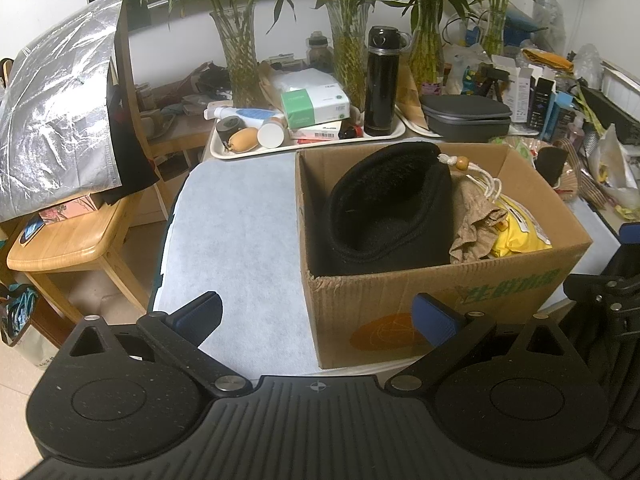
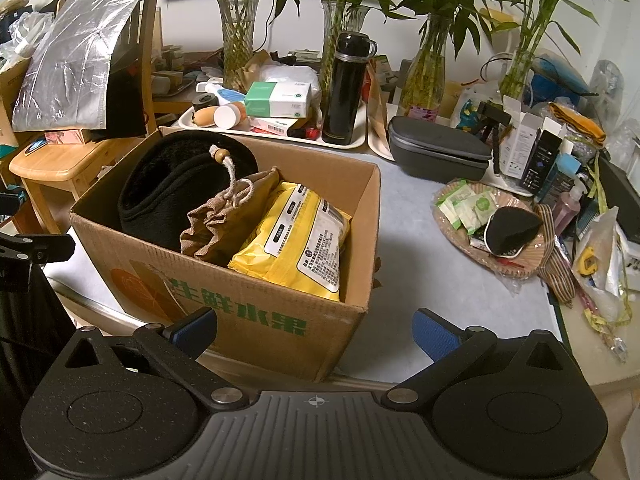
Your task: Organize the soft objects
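Hand-held grippers left and right both wide apart, empty, before the cardboard box.

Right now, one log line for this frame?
left gripper: open, empty | right gripper: open, empty | cardboard box: holds black fleece, tan drawstring pouch, yellow wipes pack

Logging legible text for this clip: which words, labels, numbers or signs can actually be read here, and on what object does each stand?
"生鲜水果", green print on the front of the brown cardboard box, clearest in the right wrist view.
Yellow plastic wipes pack in the box: white labels with dark print, too small to read.
Green-and-white carton on the cream tray: print blurred.
Barcode label on the flat pink-and-white box beneath it: digits unreadable.
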The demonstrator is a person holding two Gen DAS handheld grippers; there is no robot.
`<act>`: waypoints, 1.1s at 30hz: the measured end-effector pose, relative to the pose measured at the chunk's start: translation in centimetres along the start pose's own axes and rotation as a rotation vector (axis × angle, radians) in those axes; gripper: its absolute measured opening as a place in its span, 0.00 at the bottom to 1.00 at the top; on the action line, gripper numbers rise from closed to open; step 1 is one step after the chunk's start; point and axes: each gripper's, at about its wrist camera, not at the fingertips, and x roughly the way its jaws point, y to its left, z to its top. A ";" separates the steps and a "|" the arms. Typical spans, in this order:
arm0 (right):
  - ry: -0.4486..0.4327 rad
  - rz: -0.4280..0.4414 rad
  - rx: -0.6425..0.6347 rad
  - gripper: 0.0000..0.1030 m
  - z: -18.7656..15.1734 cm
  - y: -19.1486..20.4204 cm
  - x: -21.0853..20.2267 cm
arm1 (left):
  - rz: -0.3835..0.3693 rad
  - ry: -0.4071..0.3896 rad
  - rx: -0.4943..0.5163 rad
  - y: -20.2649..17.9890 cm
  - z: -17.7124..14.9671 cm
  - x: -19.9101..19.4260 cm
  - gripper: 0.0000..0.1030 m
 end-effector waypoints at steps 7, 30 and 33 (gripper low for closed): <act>-0.001 -0.003 0.004 1.00 0.0 -0.1 0.0 | -0.001 0.003 0.003 -0.1 -0.3 0.0 1.00; -0.011 -0.019 0.004 1.00 0.1 -0.2 -0.2 | -0.012 0.004 -0.004 0.0 -0.2 -0.1 1.00; -0.011 -0.019 0.003 1.00 0.1 -0.2 -0.2 | -0.013 0.004 -0.002 -0.1 -0.2 -0.1 1.00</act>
